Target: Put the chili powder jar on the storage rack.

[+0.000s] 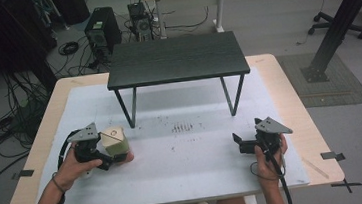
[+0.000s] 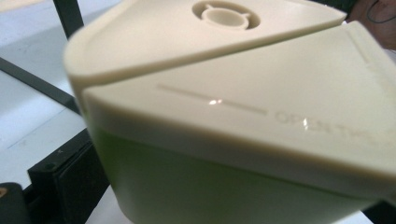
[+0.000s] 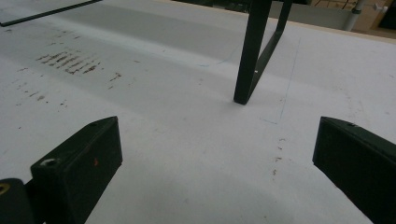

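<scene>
A cream-lidded, pale green box (image 1: 115, 141) sits at the left of the white mat, between the jaws of my left gripper (image 1: 115, 150), which is shut on it. In the left gripper view the box (image 2: 243, 140) is very close, its lid carrying a round knob and faint raised lettering, with one black jaw low at the left. My right gripper (image 1: 240, 144) rests at the right of the mat, pointing left, open. Between its two black jaws (image 3: 219, 158) there is only bare mat.
A low black table (image 1: 176, 60) on thin metal legs stands at the back middle of the white mat (image 1: 189, 156); one leg (image 3: 252, 51) rises ahead of my right gripper. Dark scuff marks (image 1: 182, 128) dot the mat's centre. Cables and computer cases lie on the floor beyond.
</scene>
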`<state>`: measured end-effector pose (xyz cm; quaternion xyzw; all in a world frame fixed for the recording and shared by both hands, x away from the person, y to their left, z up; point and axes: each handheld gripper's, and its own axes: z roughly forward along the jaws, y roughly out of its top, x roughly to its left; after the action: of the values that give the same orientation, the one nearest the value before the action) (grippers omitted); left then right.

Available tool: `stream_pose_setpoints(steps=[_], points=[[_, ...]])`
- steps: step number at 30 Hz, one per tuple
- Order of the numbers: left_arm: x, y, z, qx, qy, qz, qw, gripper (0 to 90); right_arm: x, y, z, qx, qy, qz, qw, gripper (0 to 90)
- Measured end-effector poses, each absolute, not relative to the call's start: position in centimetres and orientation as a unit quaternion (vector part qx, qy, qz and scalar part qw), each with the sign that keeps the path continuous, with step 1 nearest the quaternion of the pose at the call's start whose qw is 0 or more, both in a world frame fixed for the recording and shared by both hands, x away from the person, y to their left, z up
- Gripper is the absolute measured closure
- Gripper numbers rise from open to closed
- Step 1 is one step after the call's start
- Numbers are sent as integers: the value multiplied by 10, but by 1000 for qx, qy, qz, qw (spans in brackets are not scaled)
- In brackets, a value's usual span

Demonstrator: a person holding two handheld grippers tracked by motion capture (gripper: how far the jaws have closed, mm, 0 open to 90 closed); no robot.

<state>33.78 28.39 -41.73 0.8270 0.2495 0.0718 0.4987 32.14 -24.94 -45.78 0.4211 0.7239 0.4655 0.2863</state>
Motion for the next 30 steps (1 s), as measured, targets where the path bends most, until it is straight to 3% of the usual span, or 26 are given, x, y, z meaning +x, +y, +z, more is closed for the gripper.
stream_pose_setpoints(steps=[30], points=[[337, 283, -418, 827, 251, 69, 498, 7, 322, -249, -458, 420, 726, 464, 284, 13]])
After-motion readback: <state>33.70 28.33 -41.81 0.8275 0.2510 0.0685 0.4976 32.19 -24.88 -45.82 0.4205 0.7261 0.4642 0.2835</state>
